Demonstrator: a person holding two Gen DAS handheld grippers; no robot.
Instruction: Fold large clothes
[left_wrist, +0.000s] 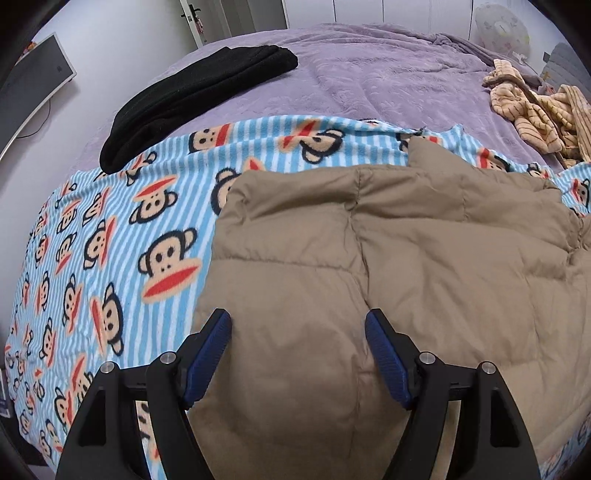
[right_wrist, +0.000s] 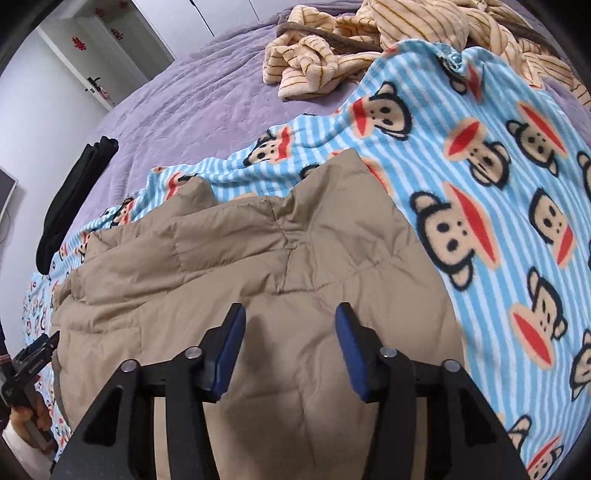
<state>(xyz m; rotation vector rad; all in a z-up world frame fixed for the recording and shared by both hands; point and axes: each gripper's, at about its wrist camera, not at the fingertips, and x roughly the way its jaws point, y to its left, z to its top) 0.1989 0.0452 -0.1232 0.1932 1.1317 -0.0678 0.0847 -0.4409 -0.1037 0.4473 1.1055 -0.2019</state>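
Note:
A tan quilted puffer jacket (left_wrist: 388, 266) lies folded over on a blue-and-white striped monkey-print blanket (left_wrist: 122, 236). In the left wrist view my left gripper (left_wrist: 299, 325) hangs above the jacket's near left part, jaws wide apart with nothing between the blue pads. In the right wrist view the same jacket (right_wrist: 221, 266) lies below my right gripper (right_wrist: 290, 317), which stands open over the near right part, pads clear of the fabric. The left gripper (right_wrist: 55, 338) also shows at the far left edge there, held by a hand.
The blanket (right_wrist: 480, 206) lies on a purple bedspread (left_wrist: 369, 70). A folded black garment (left_wrist: 192, 92) lies at the back left. A heap of beige striped plush clothing (left_wrist: 535, 110) sits at the back right. A monitor (left_wrist: 33, 81) and doors stand beyond the bed.

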